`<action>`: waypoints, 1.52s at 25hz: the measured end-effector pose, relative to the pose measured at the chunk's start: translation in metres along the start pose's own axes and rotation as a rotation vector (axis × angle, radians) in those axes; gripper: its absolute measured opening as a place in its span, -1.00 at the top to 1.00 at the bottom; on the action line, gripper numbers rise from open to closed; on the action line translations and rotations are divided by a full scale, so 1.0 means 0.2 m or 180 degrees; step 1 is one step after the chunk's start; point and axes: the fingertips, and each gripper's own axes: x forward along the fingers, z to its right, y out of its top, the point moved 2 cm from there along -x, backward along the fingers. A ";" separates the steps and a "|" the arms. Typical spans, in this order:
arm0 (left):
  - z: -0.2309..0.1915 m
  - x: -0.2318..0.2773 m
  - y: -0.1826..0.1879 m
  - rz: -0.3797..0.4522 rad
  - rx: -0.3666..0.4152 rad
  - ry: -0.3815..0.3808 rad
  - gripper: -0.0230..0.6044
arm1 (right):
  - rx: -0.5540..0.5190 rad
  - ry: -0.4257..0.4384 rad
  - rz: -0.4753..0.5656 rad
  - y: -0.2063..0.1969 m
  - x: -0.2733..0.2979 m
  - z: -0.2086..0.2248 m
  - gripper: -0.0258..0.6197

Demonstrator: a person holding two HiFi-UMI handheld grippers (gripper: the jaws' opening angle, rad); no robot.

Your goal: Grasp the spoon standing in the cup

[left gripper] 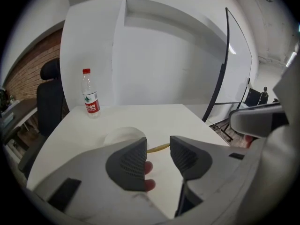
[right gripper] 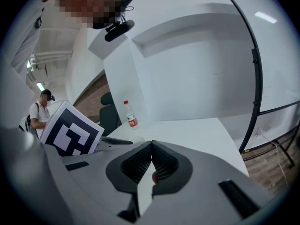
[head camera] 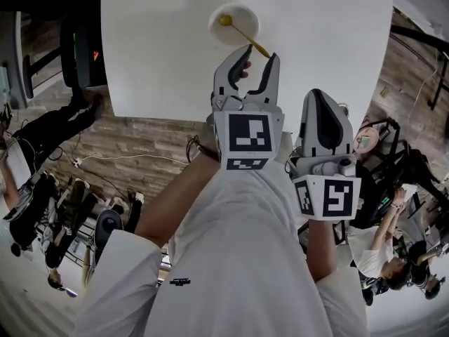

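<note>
My left gripper [head camera: 256,55]: fingers spread, pinching nothing.
My right gripper [right gripper: 151,161]: fingers pressed together, empty.
Slim yellow spoon [head camera: 242,32]: leaning in round white cup [head camera: 247,14], handle near my left tips.
Gripper views only: clear red-capped bottle [left gripper: 90,93].

The head camera looks steeply down past the person's white sleeves [head camera: 238,258] onto the near edge of the white surface [head camera: 154,48], with the cup [head camera: 235,21] near the top of its picture. The camera on the left hand-held gripper [head camera: 257,53] sits low, close behind its own jaws, and faces across the surface toward a water bottle [left gripper: 90,93] at the far edge. The one on the right hand-held gripper [head camera: 324,98] faces much the same way from further back. All three views share the surface, and both gripper views share the water bottle.
</note>
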 end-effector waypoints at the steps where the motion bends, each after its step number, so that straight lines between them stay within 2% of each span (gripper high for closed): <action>1: 0.00 0.01 0.00 0.0002 0.0028 0.0018 0.33 | 0.0009 0.0003 -0.0006 0.00 0.00 0.00 0.92; 5: 0.00 0.02 0.03 0.0043 0.0198 0.0094 0.33 | 0.0067 0.0002 -0.0014 0.00 0.01 0.02 0.92; 8: -0.01 0.01 0.08 0.0185 0.0222 0.0132 0.44 | 0.0081 -0.0002 -0.0004 0.02 0.01 0.04 0.92; 10: -0.02 0.00 0.12 0.0250 0.0201 0.0193 0.54 | 0.0088 -0.0002 0.0004 0.03 0.02 0.04 0.92; 13: -0.08 -0.04 0.13 0.0252 0.0143 0.0303 0.82 | 0.0094 -0.0003 0.0014 0.03 0.04 0.02 0.92; 21: -0.12 -0.08 0.17 0.0260 0.0233 0.0494 0.87 | 0.0092 0.0025 0.0044 0.05 0.02 0.03 0.92; 31: -0.23 -0.14 0.18 0.0261 0.0165 0.0656 0.89 | 0.0059 0.0061 0.0079 0.08 0.02 -0.03 0.92; 38: -0.27 -0.20 0.21 0.0487 0.0127 0.0638 0.89 | 0.0013 0.0057 0.0140 0.10 0.00 -0.07 0.92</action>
